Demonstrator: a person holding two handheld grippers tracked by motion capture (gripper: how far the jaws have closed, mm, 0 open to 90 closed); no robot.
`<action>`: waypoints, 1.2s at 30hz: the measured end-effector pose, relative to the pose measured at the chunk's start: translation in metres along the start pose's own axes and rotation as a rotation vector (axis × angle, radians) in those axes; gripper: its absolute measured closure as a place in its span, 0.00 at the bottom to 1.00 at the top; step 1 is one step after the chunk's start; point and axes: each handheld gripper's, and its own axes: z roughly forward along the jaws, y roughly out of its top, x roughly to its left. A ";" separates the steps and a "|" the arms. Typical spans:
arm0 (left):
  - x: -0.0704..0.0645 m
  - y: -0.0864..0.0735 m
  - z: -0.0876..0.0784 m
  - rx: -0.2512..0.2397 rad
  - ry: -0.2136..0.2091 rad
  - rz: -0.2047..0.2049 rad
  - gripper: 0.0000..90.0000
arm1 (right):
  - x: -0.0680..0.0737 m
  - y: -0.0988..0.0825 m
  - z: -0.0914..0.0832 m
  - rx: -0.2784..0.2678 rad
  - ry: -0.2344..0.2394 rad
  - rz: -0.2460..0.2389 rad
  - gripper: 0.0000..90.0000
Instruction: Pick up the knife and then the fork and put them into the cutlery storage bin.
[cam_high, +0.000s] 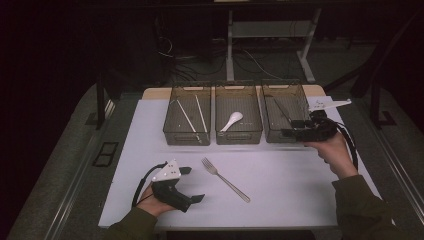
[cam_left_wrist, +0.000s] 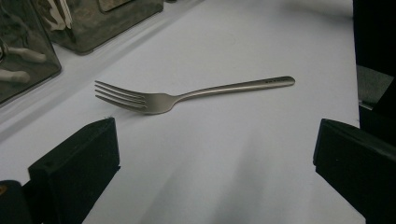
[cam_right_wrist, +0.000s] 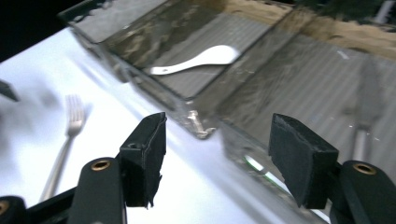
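- The white surface (cam_high: 280, 195) carries everything. 3 transparent bins stand in a row at its far side, probably so that each kind of cutlery gets its own bin.
- The left bin (cam_high: 187, 137) holds long thin sticks, perhaps chopsticks. The middle bin (cam_high: 238, 136) holds a white spoon (cam_high: 231, 120). The right bin (cam_high: 280, 92) holds a dark long utensil; the high view is too dim to say which kind.
- The right tongs (cam_high: 289, 133) hover at the near edge of the right bin. Their jaws stand apart with nothing between them, which suits a hand that has finished a drop there.
- The left tongs (cam_high: 191, 184) rest low on the surface, jaws wide and empty, turned toward the fork (cam_high: 225, 179), so I judge the fork is the next thing to take.
- The fork lies flat on the bare surface in front of the bins, apart from both tongs.
- The left gripper view shows the fork (cam_left_wrist: 187, 93) sharply, with its tines toward the bins. The right gripper view shows the spoon (cam_right_wrist: 196, 60) inside its bin and the fork (cam_right_wrist: 65, 140) only blurred.
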 end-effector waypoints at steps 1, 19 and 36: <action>0.000 0.000 0.000 0.003 0.000 0.001 0.00 | 0.004 -0.001 0.001 0.003 0.009 -0.002 0.41; 0.000 -0.001 0.000 -0.001 0.004 -0.004 0.00 | 0.063 -0.013 0.029 0.118 0.099 -0.124 0.41; 0.000 -0.001 -0.001 0.007 0.005 -0.002 0.00 | 0.115 -0.005 0.071 0.313 0.073 -0.231 0.58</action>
